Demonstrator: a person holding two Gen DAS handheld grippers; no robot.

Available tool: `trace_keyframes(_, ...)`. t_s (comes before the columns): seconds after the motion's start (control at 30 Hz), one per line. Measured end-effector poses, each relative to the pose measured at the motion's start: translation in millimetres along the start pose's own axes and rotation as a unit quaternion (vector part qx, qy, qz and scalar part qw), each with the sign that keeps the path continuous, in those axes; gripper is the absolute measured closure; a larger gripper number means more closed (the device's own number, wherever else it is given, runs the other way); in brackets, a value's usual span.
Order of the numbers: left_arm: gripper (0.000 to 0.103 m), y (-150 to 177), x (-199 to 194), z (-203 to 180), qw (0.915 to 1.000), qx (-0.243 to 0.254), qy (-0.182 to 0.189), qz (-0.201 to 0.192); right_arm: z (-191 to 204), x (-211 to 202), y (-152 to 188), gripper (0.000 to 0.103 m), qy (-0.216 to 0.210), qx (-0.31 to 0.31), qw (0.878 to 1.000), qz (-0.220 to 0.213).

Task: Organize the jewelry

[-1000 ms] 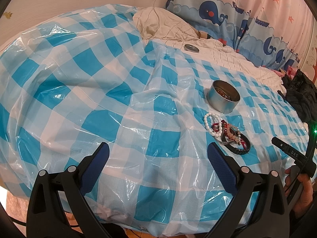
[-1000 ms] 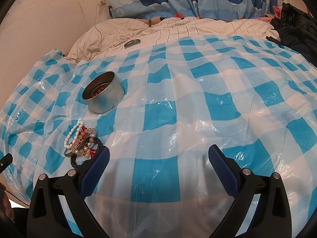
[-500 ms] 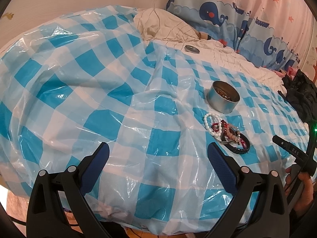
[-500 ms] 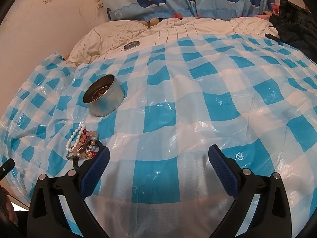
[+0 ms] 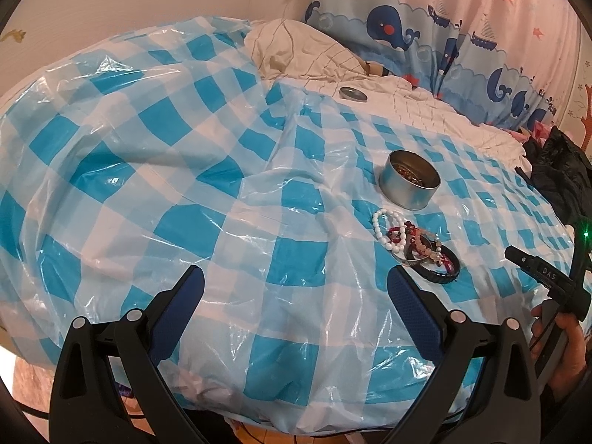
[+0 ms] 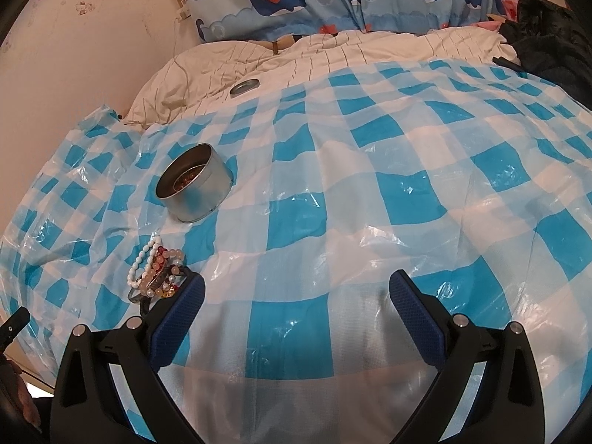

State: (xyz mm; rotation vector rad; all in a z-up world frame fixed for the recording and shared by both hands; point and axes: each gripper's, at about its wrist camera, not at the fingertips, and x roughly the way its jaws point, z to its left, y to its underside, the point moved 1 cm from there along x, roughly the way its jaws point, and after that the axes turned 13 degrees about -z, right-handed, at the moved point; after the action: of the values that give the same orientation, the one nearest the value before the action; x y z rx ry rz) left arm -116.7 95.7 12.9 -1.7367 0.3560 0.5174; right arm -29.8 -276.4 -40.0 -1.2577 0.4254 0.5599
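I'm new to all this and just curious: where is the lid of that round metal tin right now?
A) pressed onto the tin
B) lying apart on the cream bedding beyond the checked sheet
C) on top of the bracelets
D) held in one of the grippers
B: the lid lies alone on the cream bedding, while the tin stands open.

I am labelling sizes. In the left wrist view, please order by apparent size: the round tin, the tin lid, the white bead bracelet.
1. Round tin.
2. White bead bracelet.
3. Tin lid, although it lies farther away, so it may really be bigger.
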Motion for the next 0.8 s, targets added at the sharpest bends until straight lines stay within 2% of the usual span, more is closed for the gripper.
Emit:
trace_keyframes(0.6, 0.008, -1.5, -7.6, -0.5, 0.9999, -0.003, 0.003, -0.010, -6.5, 3.2, -0.8, 0.007, 0.001, 0.002, 1.000, 0.005)
trace_keyframes(0.8, 0.008, -1.5, -3.3, -11.2, 0.9999, 0.005, 0.005, -0.008, -9.2, 1.1, -2.9, 0.007, -0.001, 0.006, 1.000, 0.002)
